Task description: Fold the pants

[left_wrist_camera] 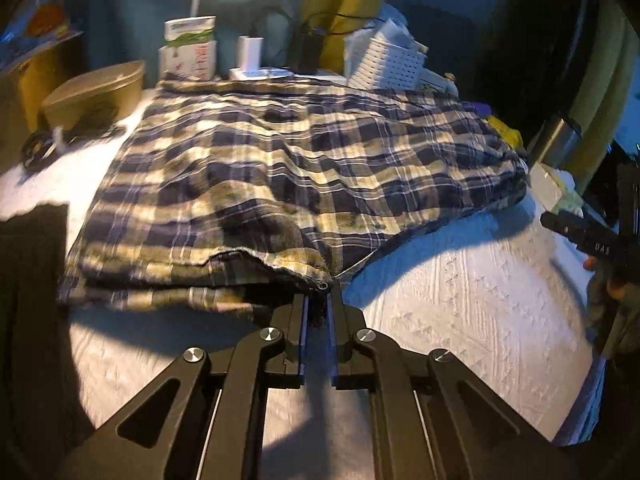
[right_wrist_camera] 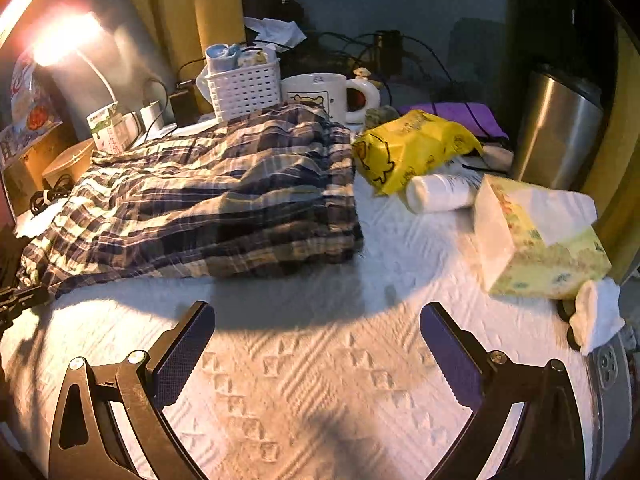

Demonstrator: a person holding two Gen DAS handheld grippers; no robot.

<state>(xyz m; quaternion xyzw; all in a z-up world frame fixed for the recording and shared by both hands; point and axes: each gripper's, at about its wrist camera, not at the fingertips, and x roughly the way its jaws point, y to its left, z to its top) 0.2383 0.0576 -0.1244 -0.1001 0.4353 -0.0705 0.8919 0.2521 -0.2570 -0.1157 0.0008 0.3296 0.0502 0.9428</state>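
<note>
The plaid pants [left_wrist_camera: 280, 168] lie folded in layers on the white textured cloth [left_wrist_camera: 460, 292]. My left gripper [left_wrist_camera: 318, 300] is shut on the near corner of the pants, at the hem edge. In the right wrist view the pants [right_wrist_camera: 208, 196] lie ahead and to the left. My right gripper [right_wrist_camera: 318, 320] is open and empty, above bare cloth [right_wrist_camera: 320, 380], apart from the pants. It also shows in the left wrist view at the far right [left_wrist_camera: 580, 232].
Clutter rings the pants: a white basket [right_wrist_camera: 244, 90], a mug [right_wrist_camera: 320, 94], a yellow bag [right_wrist_camera: 412, 146], a white bottle [right_wrist_camera: 440, 192], a tissue box [right_wrist_camera: 536, 240], a steel canister [right_wrist_camera: 560, 128]. A tan oval box [left_wrist_camera: 96, 92] and cables stand at left.
</note>
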